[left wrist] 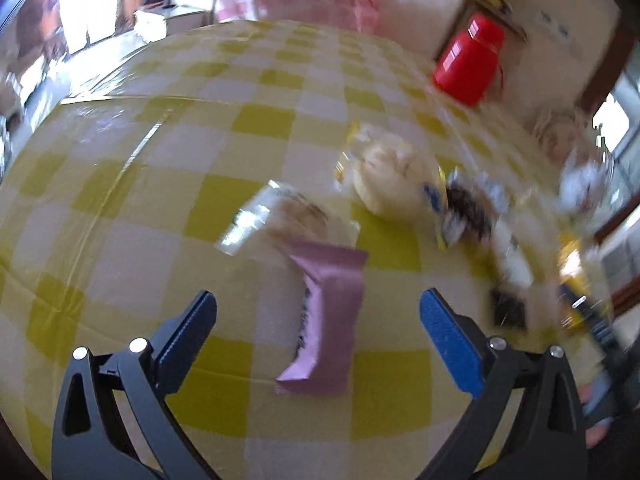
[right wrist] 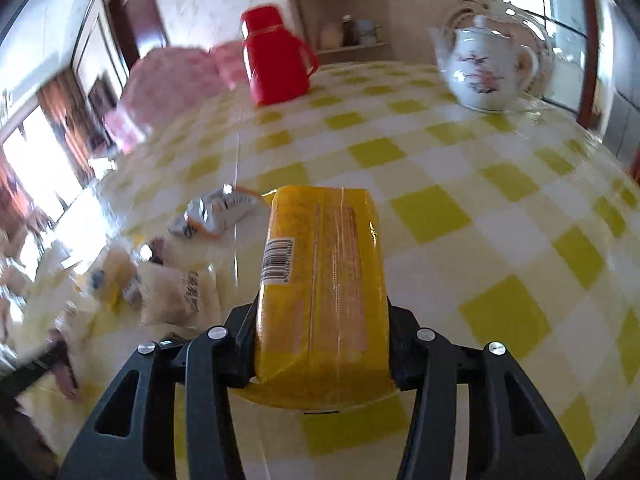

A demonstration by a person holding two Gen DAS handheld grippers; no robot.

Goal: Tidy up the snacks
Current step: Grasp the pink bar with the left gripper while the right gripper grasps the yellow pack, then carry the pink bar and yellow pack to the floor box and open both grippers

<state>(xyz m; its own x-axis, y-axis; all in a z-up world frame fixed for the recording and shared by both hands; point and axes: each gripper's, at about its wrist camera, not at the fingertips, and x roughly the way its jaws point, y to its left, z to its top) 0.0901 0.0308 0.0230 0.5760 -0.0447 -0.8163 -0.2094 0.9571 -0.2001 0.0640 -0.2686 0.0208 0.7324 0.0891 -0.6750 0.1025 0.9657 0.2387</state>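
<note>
The left hand-held gripper (left wrist: 318,312) hovers above the tabletop (left wrist: 160,168), which is covered in a yellow-and-white checked cloth under a clear glossy sheet. Its two fingers with blue pads (left wrist: 448,340) are spread wide, and nothing sits in their grip. A flat mauve foil snack wrapper (left wrist: 326,316) lies on the cloth between the two fingers, lengthwise to the view, touching neither. Just beyond its far end lies a clear-wrapped pale pastry (left wrist: 288,216), and beyond that a round pale bun in a clear bag with yellow print (left wrist: 394,178). Towards the right edge of the tabletop more small packets are scattered, one of them dark (left wrist: 470,212), though motion blur hides their detail. A red plastic thermos jug (left wrist: 468,60) stands near the far edge.

The right hand-held gripper (right wrist: 322,340) is pinching a yellow plastic-wrapped rectangular biscuit pack (right wrist: 324,280) by its near end; the pack points forward, with a barcode on its left face. Whether its far end rests on the cloth cannot be told. To its left lie a silver-and-orange crinkled snack bag (right wrist: 216,212) and several pale yellow packets (right wrist: 176,292), blurred. A white porcelain teapot with a floral pattern (right wrist: 486,64) stands near the far right corner, well apart from the red jug
</note>
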